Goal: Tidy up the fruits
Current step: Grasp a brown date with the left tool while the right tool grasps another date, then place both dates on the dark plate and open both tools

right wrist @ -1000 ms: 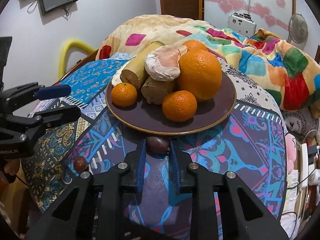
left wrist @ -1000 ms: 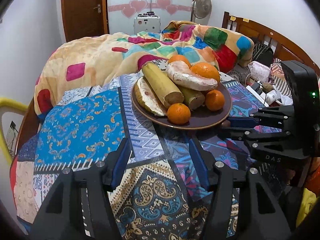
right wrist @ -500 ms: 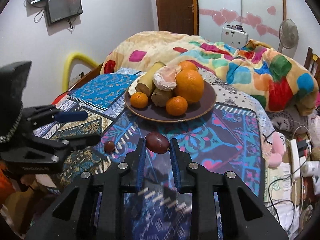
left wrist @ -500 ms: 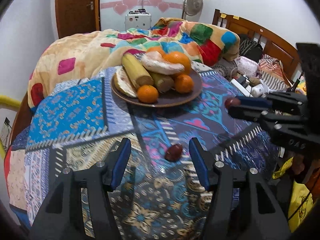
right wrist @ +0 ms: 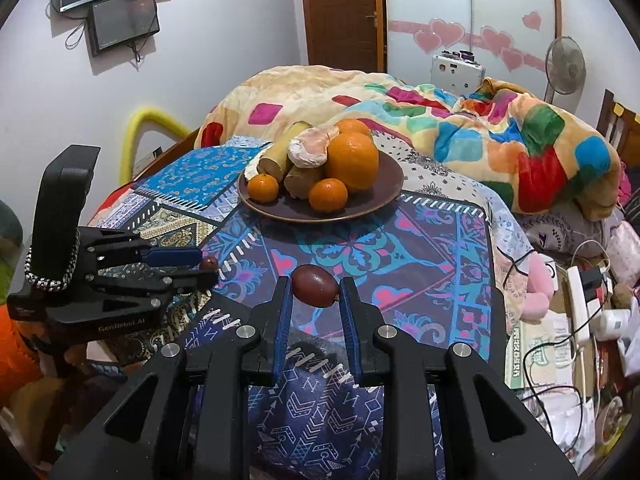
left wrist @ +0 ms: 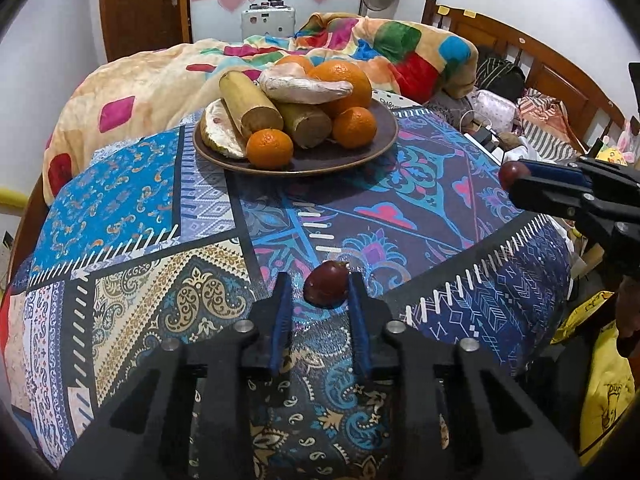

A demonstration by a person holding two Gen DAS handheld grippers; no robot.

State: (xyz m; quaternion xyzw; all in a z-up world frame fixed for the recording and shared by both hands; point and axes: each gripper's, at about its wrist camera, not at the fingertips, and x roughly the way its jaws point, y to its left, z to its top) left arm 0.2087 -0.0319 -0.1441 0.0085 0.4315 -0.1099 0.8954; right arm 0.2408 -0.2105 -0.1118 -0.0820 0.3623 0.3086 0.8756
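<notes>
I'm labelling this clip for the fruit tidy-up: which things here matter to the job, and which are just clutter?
Part of the job:
- dark red fruit in the right hand-held gripper
- second dark red fruit between the left hand-held gripper fingers
- brown plate
- oranges

Just lying about:
- patchwork blanket
- fan
- wall screen

Both grippers are black plastic with blue-lined jaws, silver screws, and white lettering.
</notes>
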